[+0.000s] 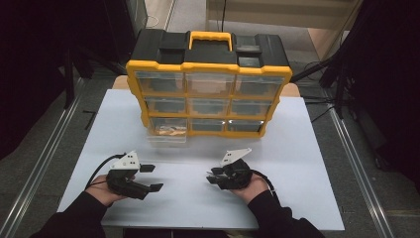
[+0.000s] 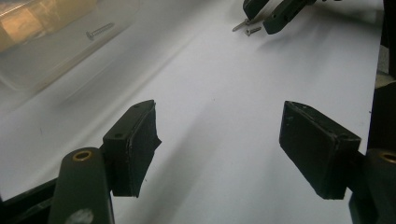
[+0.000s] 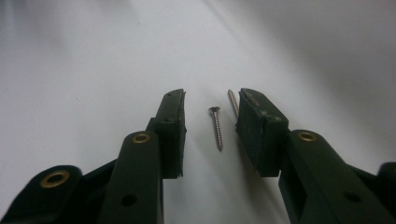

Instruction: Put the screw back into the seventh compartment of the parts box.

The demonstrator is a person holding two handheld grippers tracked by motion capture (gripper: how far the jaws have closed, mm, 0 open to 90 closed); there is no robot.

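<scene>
Your right gripper (image 3: 210, 119) sat low in the right gripper view with its jaws partly apart and straddling a screw (image 3: 216, 127) that lay flat on the white table (image 1: 307, 163); the pads had not met it, so nothing was gripped. A second screw (image 3: 233, 102) lay just beside the right-hand pad, possibly touching it; contact could not be confirmed. In the high view that gripper (image 1: 213, 174) stood at lower centre-right, well short of the yellow-and-black drawer organiser (image 1: 208, 67) at upper centre. Your left gripper (image 2: 217, 140) had its jaws wide apart over bare table and held nothing; in the high view it (image 1: 151, 177) rested at lower left. One clear drawer (image 1: 167, 133) stood pulled out of the bottom-left slot of the organiser, with pale contents that could not be identified from above; in the left gripper view at upper left, a loose screw (image 2: 99, 31) lay in that clear drawer (image 2: 42, 51). My judgement: the pick was under way but not made. The screw had yet to be pinched and carried, presumably to the pulled-out drawer, and the neighbouring screw had yet to be dealt with.
</scene>
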